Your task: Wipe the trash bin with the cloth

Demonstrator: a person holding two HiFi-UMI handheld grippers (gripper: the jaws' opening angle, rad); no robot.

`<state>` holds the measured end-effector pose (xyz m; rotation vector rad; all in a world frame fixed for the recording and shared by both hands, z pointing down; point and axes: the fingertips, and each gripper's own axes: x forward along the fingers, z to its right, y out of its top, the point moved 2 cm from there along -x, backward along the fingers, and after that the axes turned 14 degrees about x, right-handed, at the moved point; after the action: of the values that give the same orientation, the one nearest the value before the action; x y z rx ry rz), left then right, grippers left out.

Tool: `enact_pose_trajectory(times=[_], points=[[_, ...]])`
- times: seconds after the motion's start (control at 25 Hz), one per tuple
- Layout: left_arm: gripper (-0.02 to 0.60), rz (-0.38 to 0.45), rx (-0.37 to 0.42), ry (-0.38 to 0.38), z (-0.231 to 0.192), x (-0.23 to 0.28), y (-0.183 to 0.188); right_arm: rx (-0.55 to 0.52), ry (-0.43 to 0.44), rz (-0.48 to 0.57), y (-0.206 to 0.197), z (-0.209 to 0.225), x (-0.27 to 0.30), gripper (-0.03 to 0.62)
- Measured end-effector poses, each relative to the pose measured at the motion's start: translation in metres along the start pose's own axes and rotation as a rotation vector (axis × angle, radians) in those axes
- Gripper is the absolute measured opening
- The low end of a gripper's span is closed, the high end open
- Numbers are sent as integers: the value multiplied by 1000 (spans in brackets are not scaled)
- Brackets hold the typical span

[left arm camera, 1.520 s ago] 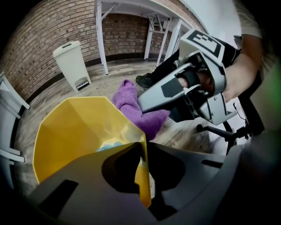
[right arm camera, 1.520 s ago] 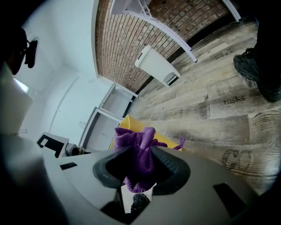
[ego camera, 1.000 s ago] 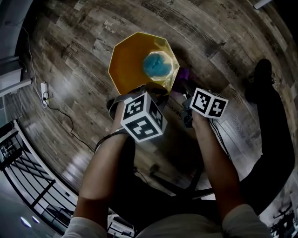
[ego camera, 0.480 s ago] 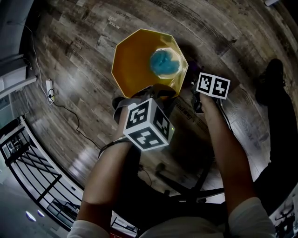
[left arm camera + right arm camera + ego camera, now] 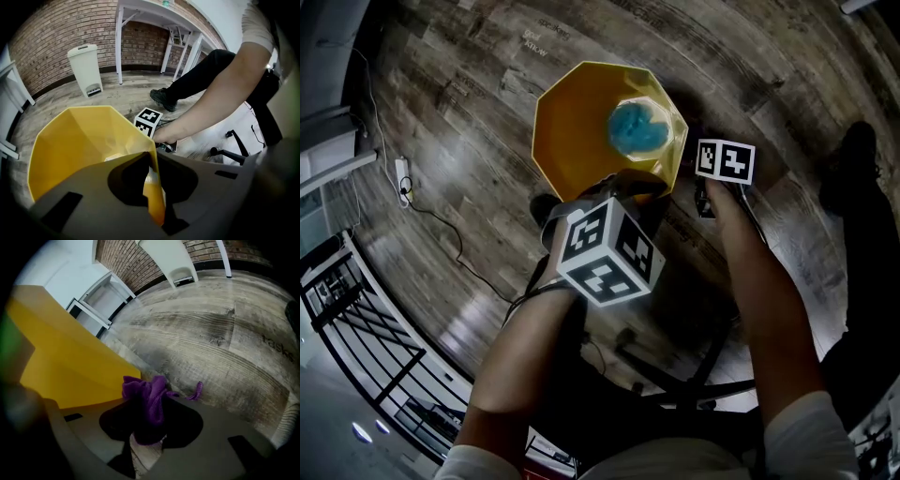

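Note:
A yellow many-sided trash bin (image 5: 581, 122) stands on the wooden floor, with a blue bundle (image 5: 637, 127) lying inside it. My left gripper (image 5: 152, 187) is shut on the bin's near rim (image 5: 151, 154), the wall pinched between its jaws. My right gripper (image 5: 147, 427) is shut on a purple cloth (image 5: 149, 401) and sits low beside the bin's outer wall (image 5: 65, 366), the cloth close to it. In the head view the right gripper's marker cube (image 5: 725, 161) shows at the bin's right side; its jaws are hidden there.
A white pedal bin (image 5: 86, 68) stands by the brick wall near white table legs (image 5: 119, 42). A cable and power strip (image 5: 401, 183) lie on the floor at left. A person's dark legs and shoe (image 5: 164, 96) stand at right, with a chair base (image 5: 694, 375) below me.
My right gripper has sunk lower along the bin's right side with the purple cloth. The left gripper has stayed on the rim.

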<state>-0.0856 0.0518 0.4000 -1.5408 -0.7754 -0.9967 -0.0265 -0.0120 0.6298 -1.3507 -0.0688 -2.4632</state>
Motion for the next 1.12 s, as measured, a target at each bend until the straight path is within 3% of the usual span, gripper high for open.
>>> enact_pose_trajectory(times=[0.32,0.4,0.52,0.6,0.76,0.96,1.12], points=[[23,50,-121,27,-10,11,17,75,60,19,-14,8,-52,130],[41,41,-64,20,-5,8,20,120,85,40,-18,7,-68,130],[127,-16,95,11,9,-3,14,162,138,77,-23,-3,-94,130],[149,-55,168,15,13,-12,6,186,174,98,-27,-12,-110,130],[150,-107,207,19,13,-22,-14,249,239,140,-33,-27,-142,130],[152,-157,242,-57,29,-29,-33,317,335,197,-36,-51,-177,130],[152,-227,267,-20,23,-29,-44,335,411,238,-29,-66,-197,130]])
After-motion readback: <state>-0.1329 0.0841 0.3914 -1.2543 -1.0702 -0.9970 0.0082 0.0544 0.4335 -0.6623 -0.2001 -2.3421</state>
